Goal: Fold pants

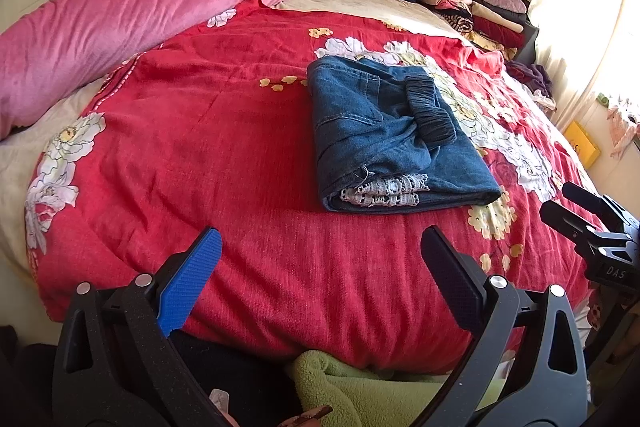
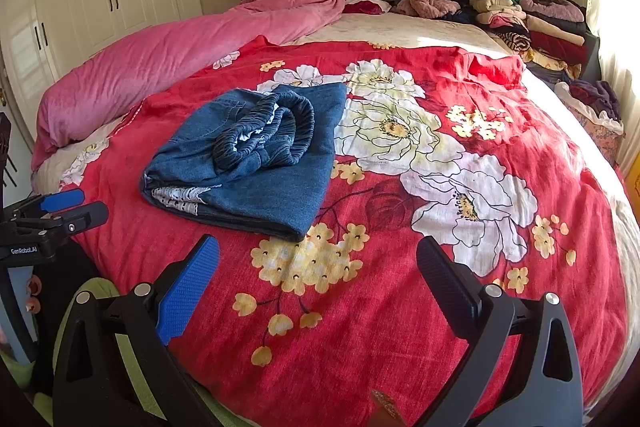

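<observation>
Both my grippers are hanging at the near edge of the bed, above the red floral blanket. Left gripper has its jaws spread wide with nothing between them, and the right gripper is the same, wide apart and empty.

The pants are blue denim, folded into a compact stack on the blanket, well apart from both grippers. The dark elastic waistband sits on top and white lace trim pokes out at the near end.

Readable text: "GenRobot.AI" on the left gripper's body, seen from the right wrist, and "DAS" on the right gripper's body at the right edge of the left wrist view.

Far right there's a clothes pile, far left a pink duvet.
</observation>
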Demonstrator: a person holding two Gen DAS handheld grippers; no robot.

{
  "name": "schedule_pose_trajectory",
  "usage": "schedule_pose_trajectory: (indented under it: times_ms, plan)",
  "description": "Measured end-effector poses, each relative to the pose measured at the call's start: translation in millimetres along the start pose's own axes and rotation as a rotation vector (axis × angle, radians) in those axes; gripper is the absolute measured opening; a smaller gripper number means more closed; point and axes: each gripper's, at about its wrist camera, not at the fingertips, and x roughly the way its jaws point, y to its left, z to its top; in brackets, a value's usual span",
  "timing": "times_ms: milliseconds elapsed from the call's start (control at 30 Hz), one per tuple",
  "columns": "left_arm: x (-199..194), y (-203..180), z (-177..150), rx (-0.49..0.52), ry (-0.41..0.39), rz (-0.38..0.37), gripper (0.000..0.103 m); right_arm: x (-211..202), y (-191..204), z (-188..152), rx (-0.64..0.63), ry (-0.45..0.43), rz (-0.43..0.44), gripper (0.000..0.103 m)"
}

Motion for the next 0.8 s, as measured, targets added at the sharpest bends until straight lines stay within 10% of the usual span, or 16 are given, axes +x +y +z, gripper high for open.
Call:
schedule_pose_trajectory:
  times_ms: [500, 800]
  plan:
    - [2, 8, 2, 0.013, 0.017, 0.048, 0.094, 5, -22, -3, 0.048, 0.023, -0.032, 0.098]
    - [33, 92, 47, -0.099, 0.044, 0.199, 0.094, 8, -146, 13, 0.212, 0.006, -0.266, 0.098]
